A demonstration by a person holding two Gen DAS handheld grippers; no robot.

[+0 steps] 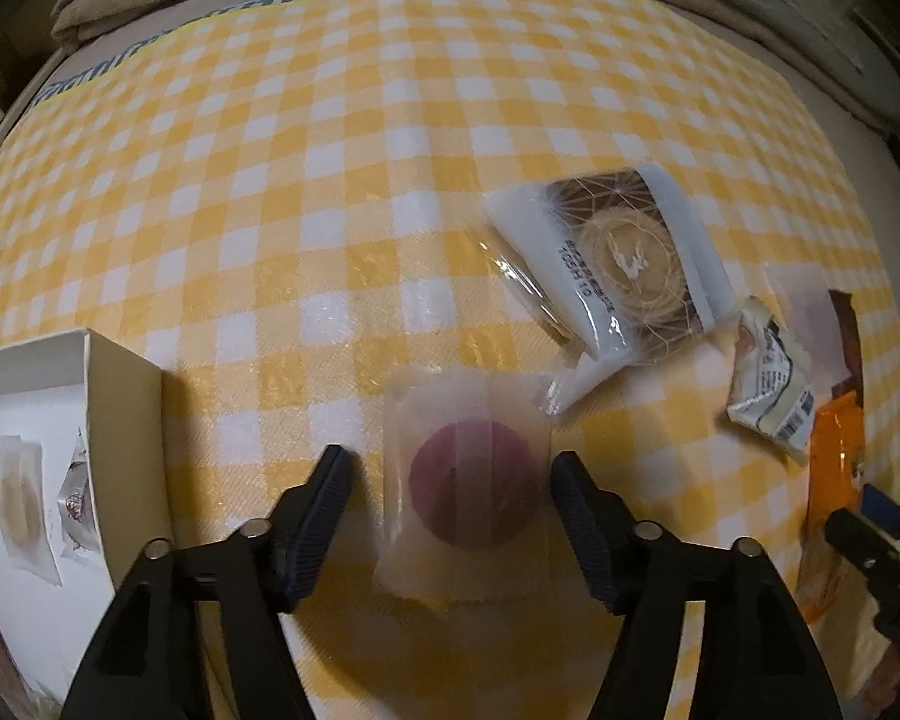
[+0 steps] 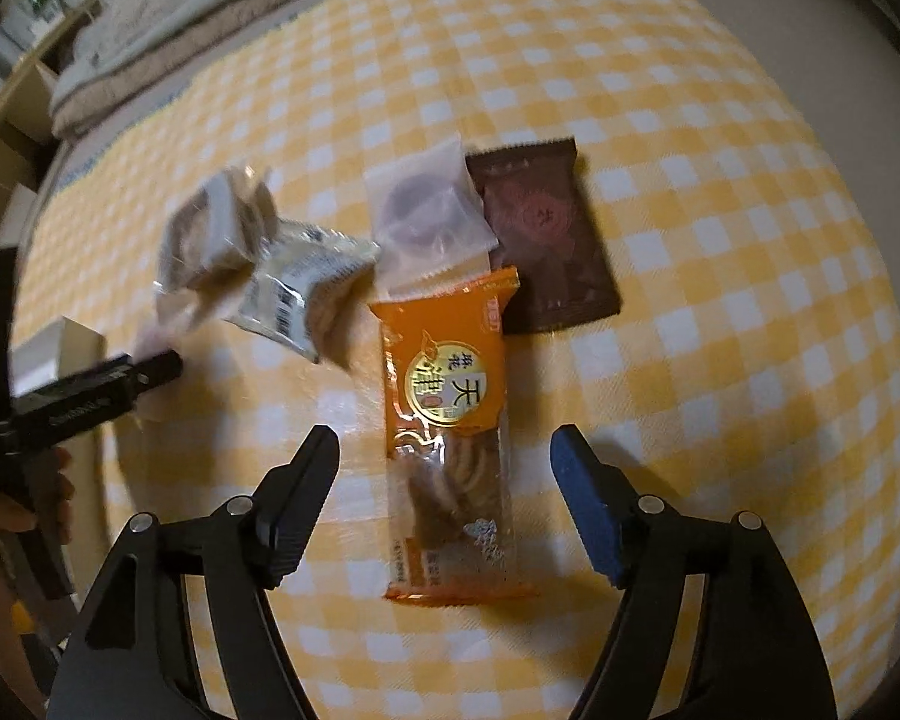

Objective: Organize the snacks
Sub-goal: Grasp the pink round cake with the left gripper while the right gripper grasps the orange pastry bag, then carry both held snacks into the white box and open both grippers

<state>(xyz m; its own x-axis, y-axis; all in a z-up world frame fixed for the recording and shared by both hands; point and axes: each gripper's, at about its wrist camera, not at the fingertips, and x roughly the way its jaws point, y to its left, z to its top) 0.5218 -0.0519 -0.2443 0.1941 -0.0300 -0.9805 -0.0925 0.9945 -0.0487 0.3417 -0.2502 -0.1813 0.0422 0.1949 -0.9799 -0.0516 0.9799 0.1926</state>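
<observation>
Box point(image 1: 123, 420) at table's left edge holds three snacks; five remain out. Left gripper point(image 1: 450, 504) open around pink pastry point(image 1: 471, 495), right gripper point(image 2: 444, 480) open over orange pack point(image 2: 450, 420).

- Left gripper point(image 1: 453, 474), lower centre of frame: jaws apart, pointing down at a yellow-and-white checked cloth point(image 1: 330, 180).
- Between the jaws: a translucent packet with a round purple pastry point(image 1: 471, 492), lying flat; pads not pressing on it.
- Upper right of it: a white-banded clear packet with a pale round cake point(image 1: 618, 264), then a small crumpled white packet point(image 1: 771, 390).
- Right edge: an orange packet point(image 1: 834, 450), partly cut off.
- Left edge: an open white box point(image 1: 123, 420) holding wrapped snacks.
</observation>
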